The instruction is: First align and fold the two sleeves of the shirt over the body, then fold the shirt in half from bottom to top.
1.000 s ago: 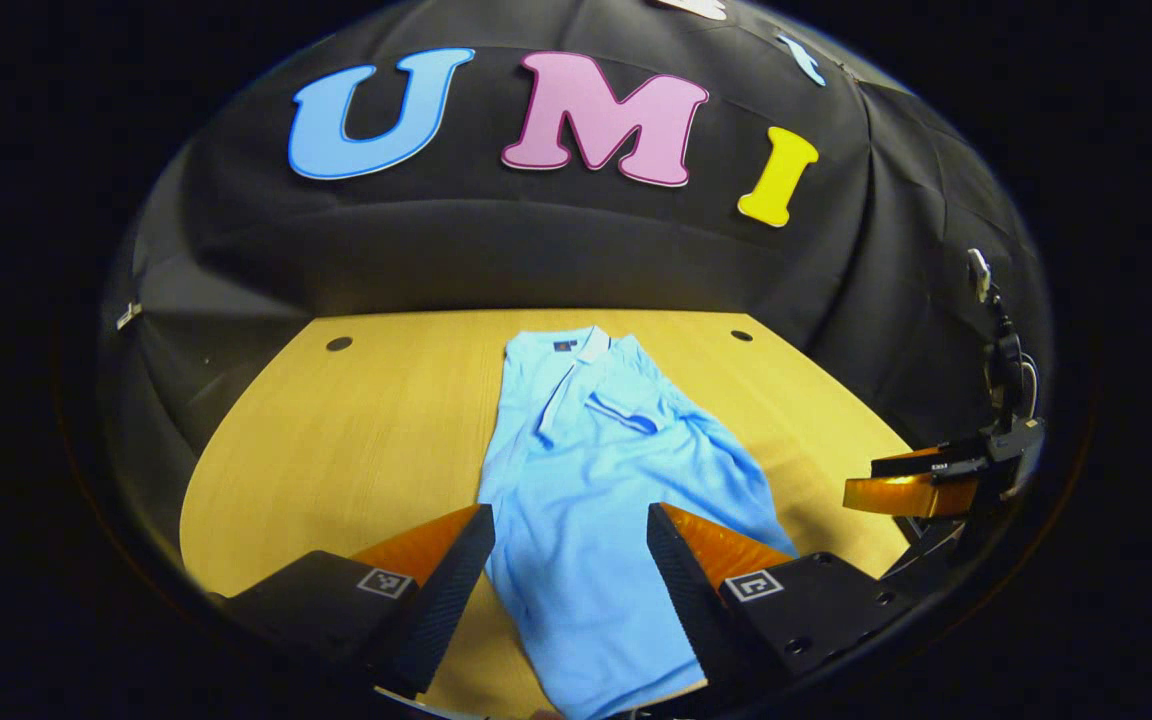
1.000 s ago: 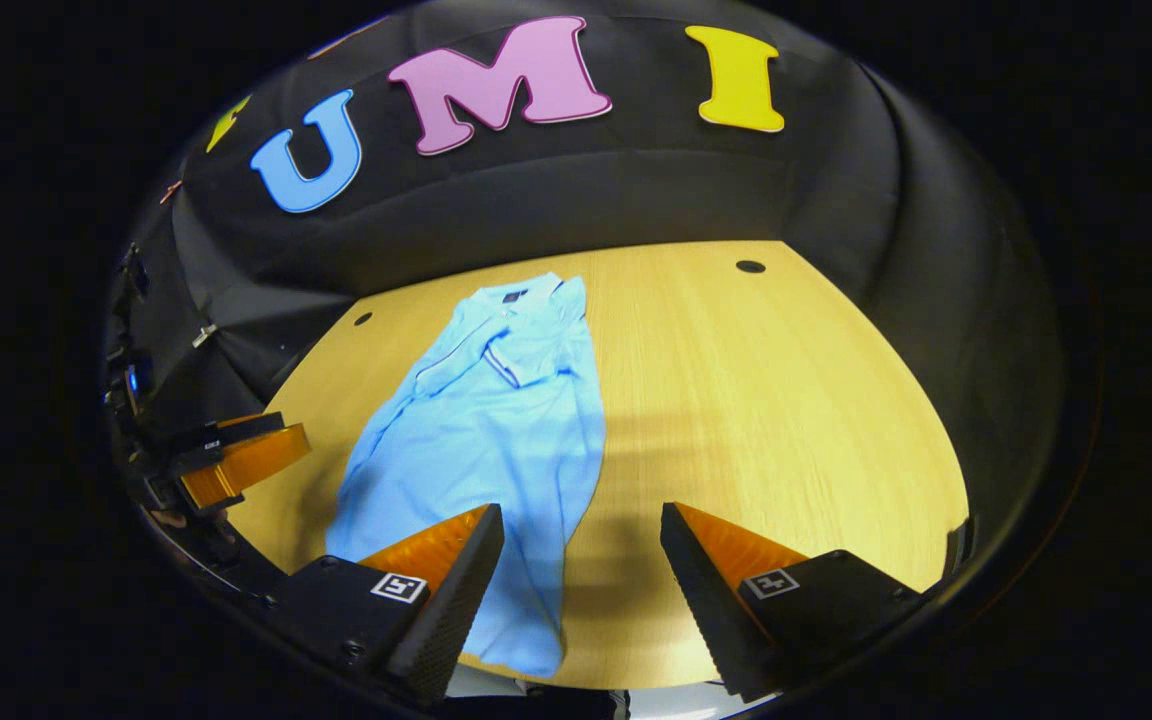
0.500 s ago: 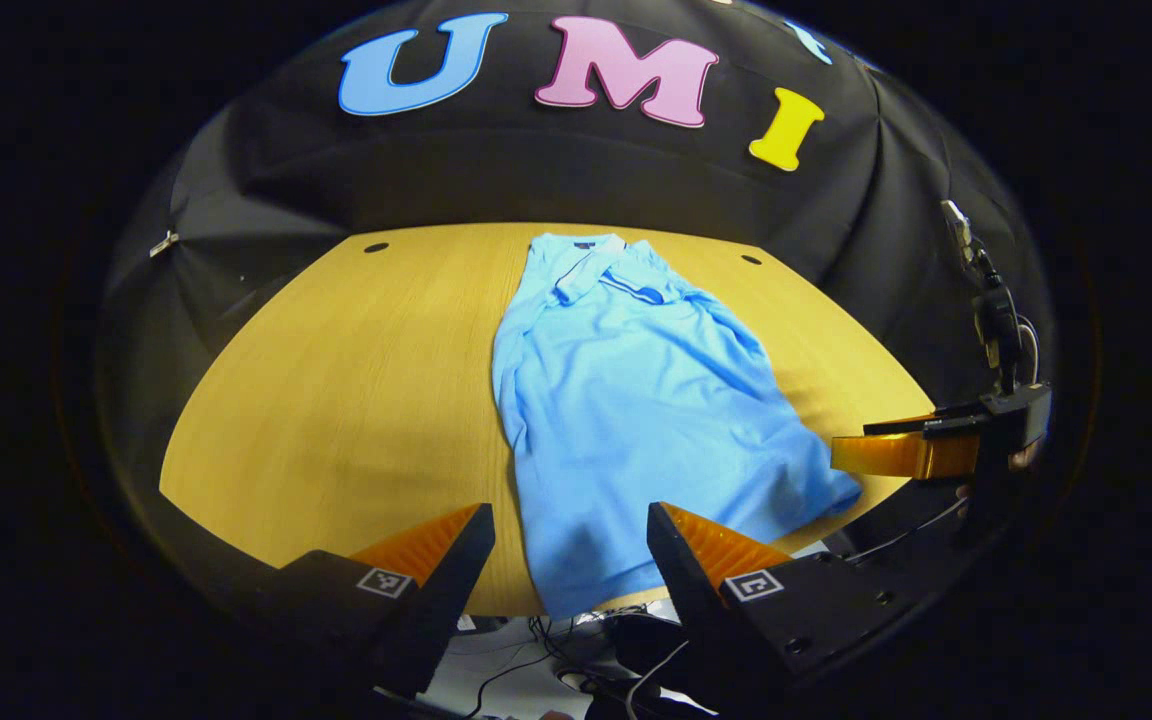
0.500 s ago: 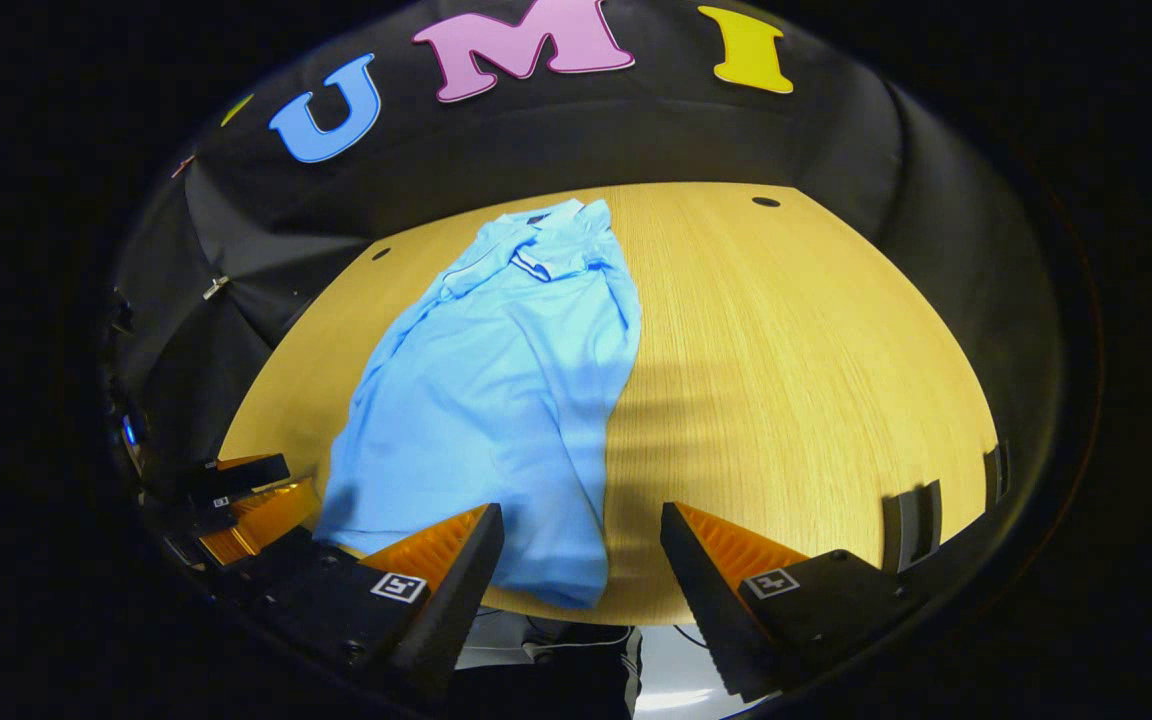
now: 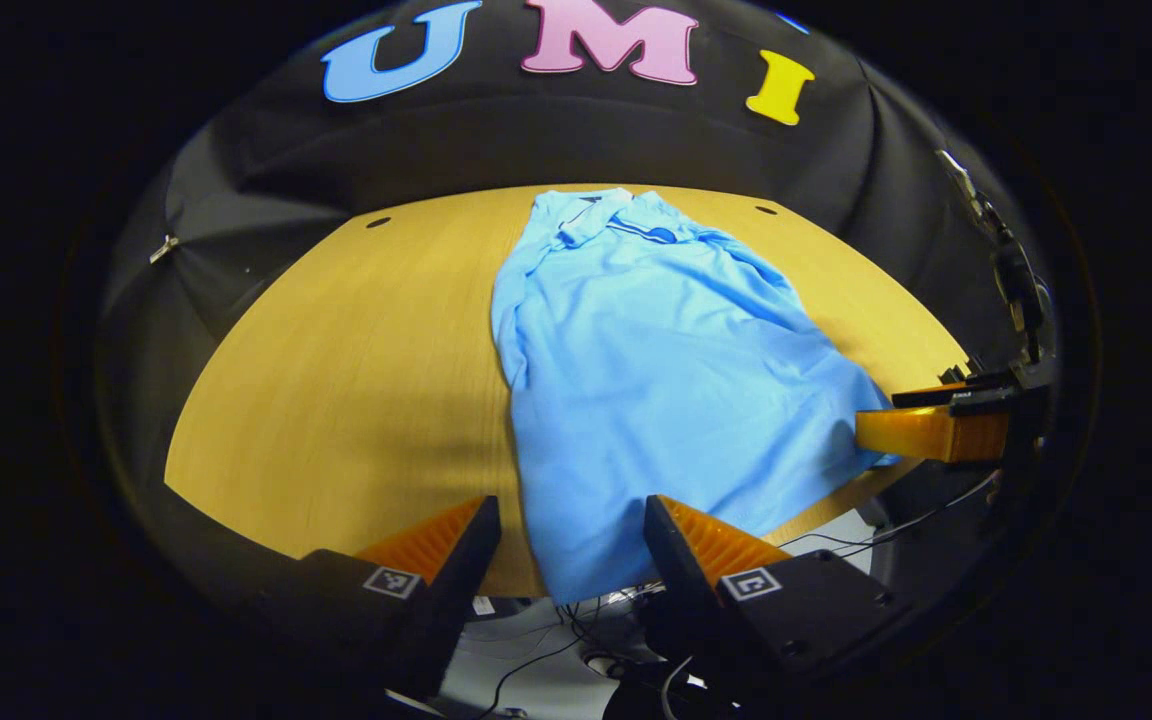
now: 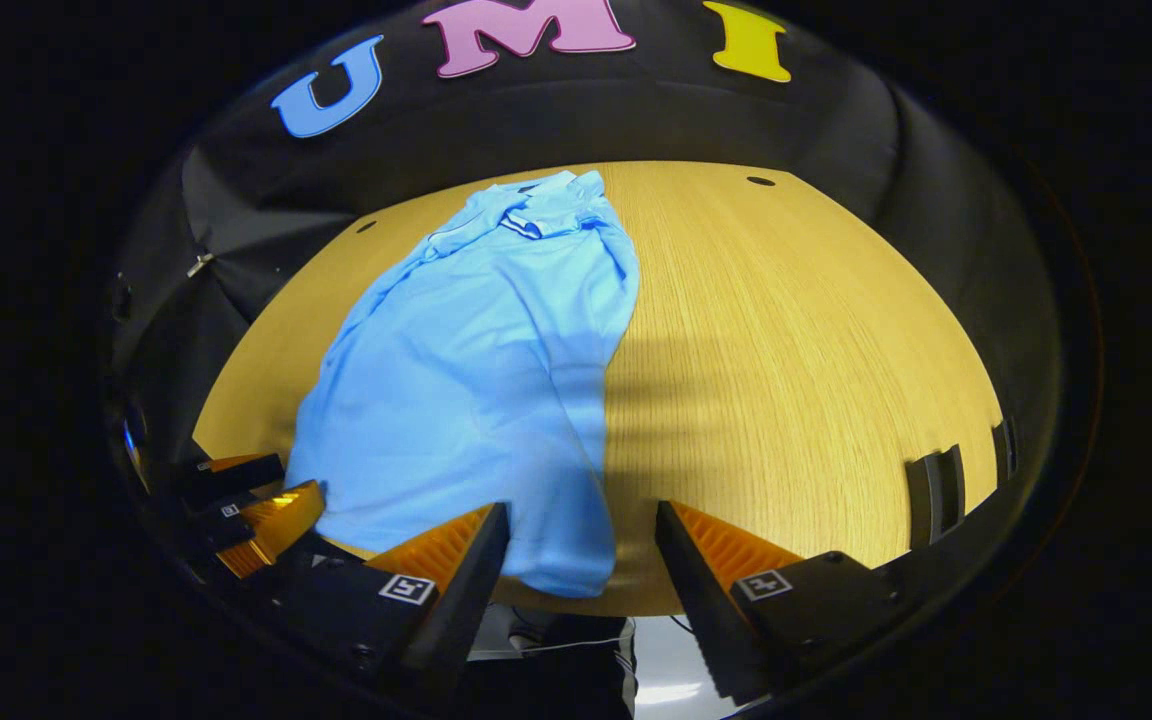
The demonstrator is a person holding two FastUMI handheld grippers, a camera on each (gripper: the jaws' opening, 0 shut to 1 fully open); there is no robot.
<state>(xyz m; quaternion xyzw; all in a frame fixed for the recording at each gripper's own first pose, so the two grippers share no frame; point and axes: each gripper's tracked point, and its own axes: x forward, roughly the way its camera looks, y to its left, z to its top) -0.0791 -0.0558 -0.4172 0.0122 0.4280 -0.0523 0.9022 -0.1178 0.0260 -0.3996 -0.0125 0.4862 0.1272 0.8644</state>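
The left gripper (image 5: 568, 545) has its fingers spread wide and holds nothing; the shirt's (image 5: 666, 370) hem corner lies between them at the near table (image 5: 336, 350) edge. The shirt lies lengthwise on the table, collar far, sleeves folded in. The right gripper (image 6: 581, 555) is likewise wide and empty, with the other hem corner between its fingers. Cables (image 5: 556, 650) show below the table edge.

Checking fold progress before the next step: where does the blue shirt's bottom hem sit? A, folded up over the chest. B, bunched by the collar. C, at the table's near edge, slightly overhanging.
C: the shirt lies flat full length, its hem overhanging the table edge.
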